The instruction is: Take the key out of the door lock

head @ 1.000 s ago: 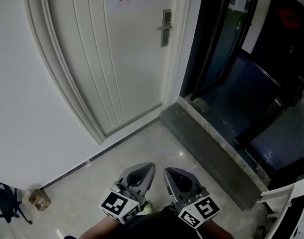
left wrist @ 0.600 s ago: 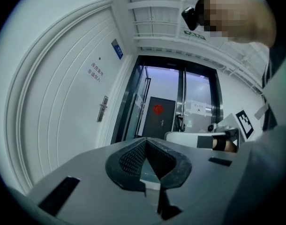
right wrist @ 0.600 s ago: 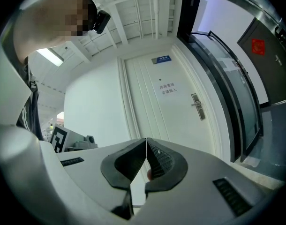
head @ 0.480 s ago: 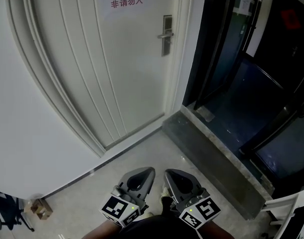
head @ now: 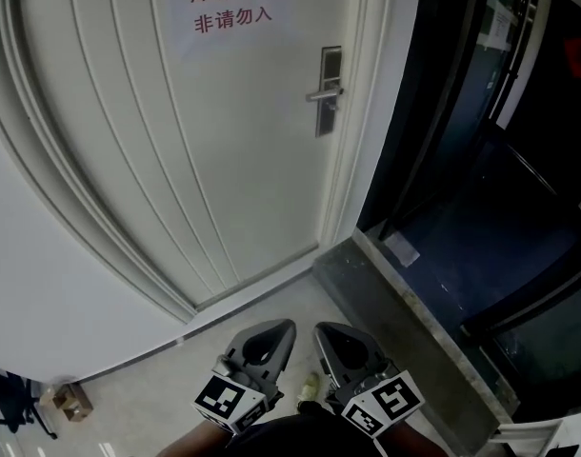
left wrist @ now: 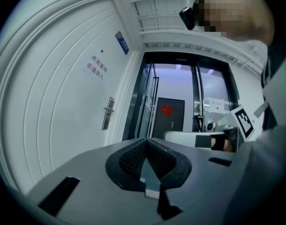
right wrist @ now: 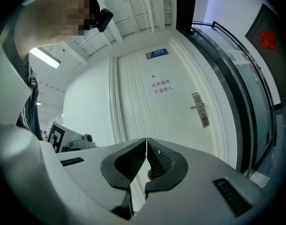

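The white door stands shut ahead of me, with a metal lock plate and lever handle at its right edge. A key in the lock is too small to make out. The lock plate also shows in the left gripper view, and the same lock plate shows in the right gripper view. My left gripper and right gripper are side by side at the bottom of the head view, both far short of the door. Both are shut, with nothing between their jaws.
A red-lettered sign hangs on the door. A grey stone threshold runs along the right, with a dark glass doorway beyond it. A small cardboard box and a chair base sit at the lower left.
The door and its lock plate have grown larger and slid lower in the head view as I come nearer. Both grippers stay shut and side by side.
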A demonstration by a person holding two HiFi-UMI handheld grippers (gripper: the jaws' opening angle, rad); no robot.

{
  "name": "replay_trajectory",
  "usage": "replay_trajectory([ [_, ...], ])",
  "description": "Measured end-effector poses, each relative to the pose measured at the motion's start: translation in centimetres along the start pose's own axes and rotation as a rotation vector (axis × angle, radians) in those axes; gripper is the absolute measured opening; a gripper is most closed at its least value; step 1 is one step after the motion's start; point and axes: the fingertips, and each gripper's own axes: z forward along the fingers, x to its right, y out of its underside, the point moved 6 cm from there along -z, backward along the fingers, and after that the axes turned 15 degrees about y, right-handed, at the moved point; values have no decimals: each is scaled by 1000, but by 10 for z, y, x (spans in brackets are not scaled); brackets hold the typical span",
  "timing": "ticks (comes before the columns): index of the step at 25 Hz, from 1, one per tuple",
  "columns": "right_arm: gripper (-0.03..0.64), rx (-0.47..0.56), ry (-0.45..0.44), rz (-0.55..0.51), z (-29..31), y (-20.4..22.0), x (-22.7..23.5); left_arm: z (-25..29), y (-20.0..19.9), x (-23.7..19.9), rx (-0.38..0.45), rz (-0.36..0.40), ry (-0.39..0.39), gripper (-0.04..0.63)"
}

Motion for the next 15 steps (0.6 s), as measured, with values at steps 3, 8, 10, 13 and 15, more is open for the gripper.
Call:
replay_trajectory([
  [3,15,1,-19,1,28,-14,32,36,-7,-24,3,0,-23,5],
  [8,15,-7,-25,16,68,-22,80,87,-14,-59,4,15,-45,5],
  [10,15,-14,-25,23,82,-24,92,101,-16,-72,-3,9,-51,5],
  [13,15,-21,-20,26,102,-27,109,121,-21,-91,-2,6,-53,5],
  [15,15,-23,-13,25,117,-28,120,133,-23,-106,0,8,-50,5],
])
